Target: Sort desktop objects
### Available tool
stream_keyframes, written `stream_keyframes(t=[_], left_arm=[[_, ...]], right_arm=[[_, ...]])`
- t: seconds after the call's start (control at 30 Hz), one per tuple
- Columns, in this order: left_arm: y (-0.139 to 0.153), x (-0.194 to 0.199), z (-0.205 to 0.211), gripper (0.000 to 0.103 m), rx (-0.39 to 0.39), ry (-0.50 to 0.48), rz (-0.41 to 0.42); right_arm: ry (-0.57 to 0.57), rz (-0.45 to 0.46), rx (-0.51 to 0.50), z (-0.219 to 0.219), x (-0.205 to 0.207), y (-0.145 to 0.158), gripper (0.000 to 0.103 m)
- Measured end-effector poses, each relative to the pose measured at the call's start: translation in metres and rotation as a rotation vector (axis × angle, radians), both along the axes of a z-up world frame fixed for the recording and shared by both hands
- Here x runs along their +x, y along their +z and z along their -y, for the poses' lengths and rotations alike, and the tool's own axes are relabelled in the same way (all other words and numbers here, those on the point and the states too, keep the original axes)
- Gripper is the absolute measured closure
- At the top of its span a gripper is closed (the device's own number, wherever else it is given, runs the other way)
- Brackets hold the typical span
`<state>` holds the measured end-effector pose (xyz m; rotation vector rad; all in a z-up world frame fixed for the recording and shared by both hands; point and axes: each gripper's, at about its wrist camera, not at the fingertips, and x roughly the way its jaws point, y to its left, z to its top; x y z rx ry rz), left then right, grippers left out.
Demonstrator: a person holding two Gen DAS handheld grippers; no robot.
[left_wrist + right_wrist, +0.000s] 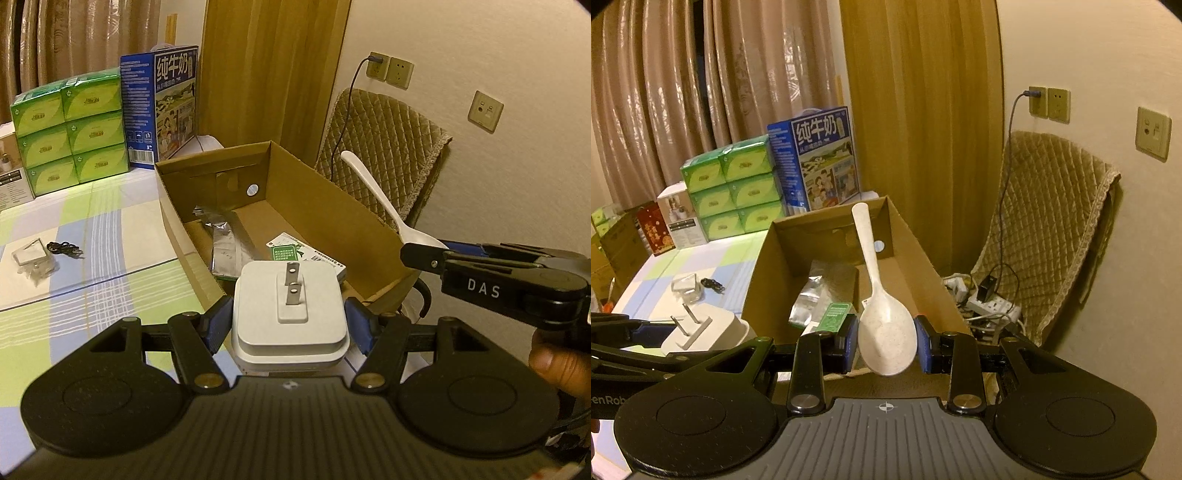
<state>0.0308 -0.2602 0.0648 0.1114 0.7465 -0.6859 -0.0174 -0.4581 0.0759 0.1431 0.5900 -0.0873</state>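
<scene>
Both tongs clenched: left tongs [290, 325] w/ charger [290, 314], right tongs [886, 341] w/ spoon [882, 314]; power strip [993, 306] right view only.

The worktop [92, 236] is covered by a cloth checked in pale green, blue and cream. An open cardboard box [314, 177] sits on its right side. At the far edge, a stack of green packs [70, 133] stands just beside a tall blue carton [162, 107], with a white box [681, 218] to their left. On the left lies a small clear plastic case [31, 258], and a black coiled cord [64, 249] lies just beside it.
</scene>
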Motion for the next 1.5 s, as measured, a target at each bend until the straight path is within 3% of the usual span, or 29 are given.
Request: stream_keyframes(t=[0.93, 1.5], left_arm=[[-0.009, 0.032, 0.026, 0.042, -0.013, 0.004, -0.02], [-0.012, 0.087, 0.033, 0.042, -0.031, 0.036, -0.045]], right_arm=[[0.052, -0.023, -0.037, 0.008, 0.045, -0.006, 0.073], [0.071, -0.055, -0.059, 0.018, 0.082, -0.012, 0.073]])
